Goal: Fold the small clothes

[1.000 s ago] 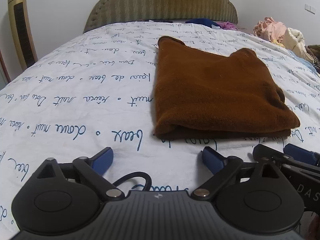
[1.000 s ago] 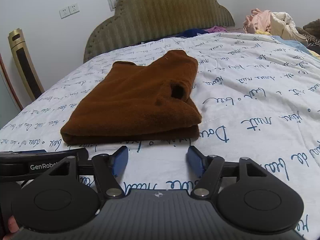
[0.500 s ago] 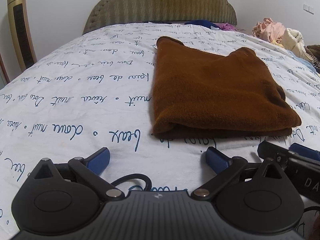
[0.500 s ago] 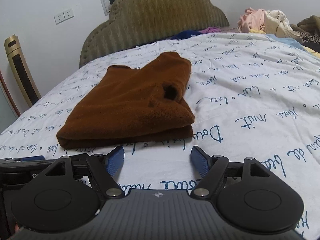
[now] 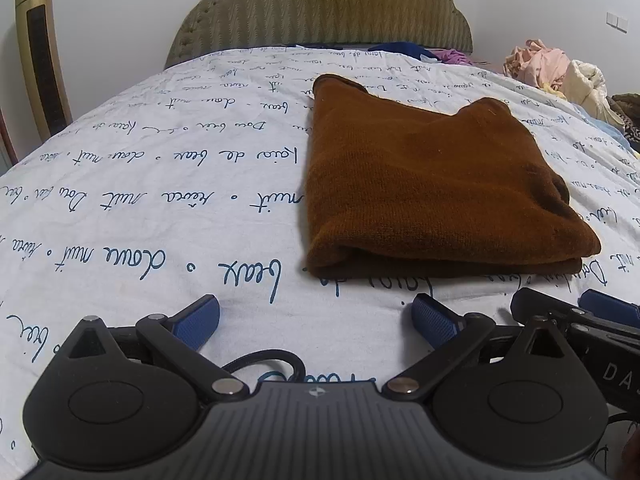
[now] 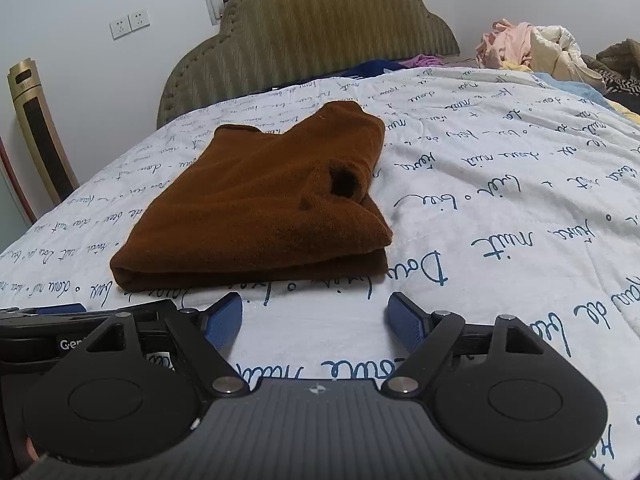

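While the folded brown garment (image 5: 436, 184) lies on the bed (image 5: 160, 200), left gripper (image 5: 316, 320) spread, empty — right gripper (image 6: 314, 320) just widened, empty.

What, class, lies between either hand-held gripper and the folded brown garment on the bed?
Nothing visible: only bare printed bedsheet separates the open right hand-held gripper and open left hand-held gripper from the brown garment.

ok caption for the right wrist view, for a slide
Folded brown garment lies on the script-print bedsheet, ahead of the open, empty right gripper.
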Action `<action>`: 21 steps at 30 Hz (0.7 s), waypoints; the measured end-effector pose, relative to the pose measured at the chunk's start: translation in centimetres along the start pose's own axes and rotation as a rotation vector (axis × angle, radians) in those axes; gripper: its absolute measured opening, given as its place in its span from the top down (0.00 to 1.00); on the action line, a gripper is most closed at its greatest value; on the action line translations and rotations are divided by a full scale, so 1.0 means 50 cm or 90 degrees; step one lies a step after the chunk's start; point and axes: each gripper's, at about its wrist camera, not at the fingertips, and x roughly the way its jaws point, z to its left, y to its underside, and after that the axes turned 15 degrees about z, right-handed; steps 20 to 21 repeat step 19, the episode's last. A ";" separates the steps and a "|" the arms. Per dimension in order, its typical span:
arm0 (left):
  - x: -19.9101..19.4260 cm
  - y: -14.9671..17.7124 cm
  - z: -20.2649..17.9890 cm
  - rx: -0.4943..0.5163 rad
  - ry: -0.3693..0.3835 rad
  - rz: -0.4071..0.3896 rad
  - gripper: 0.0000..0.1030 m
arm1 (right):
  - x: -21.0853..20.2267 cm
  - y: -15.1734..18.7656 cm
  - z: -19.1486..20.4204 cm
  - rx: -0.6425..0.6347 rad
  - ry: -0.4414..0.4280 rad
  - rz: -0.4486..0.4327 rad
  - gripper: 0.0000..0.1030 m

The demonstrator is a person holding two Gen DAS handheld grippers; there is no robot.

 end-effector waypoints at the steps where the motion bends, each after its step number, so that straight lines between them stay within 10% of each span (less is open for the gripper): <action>1: 0.000 0.000 0.001 -0.001 0.001 0.001 0.00 | 0.000 0.000 0.001 -0.002 0.000 0.001 0.23; 21: -0.002 0.001 0.011 -0.014 0.021 -0.005 0.00 | 0.000 0.002 -0.002 0.003 0.002 -0.002 0.20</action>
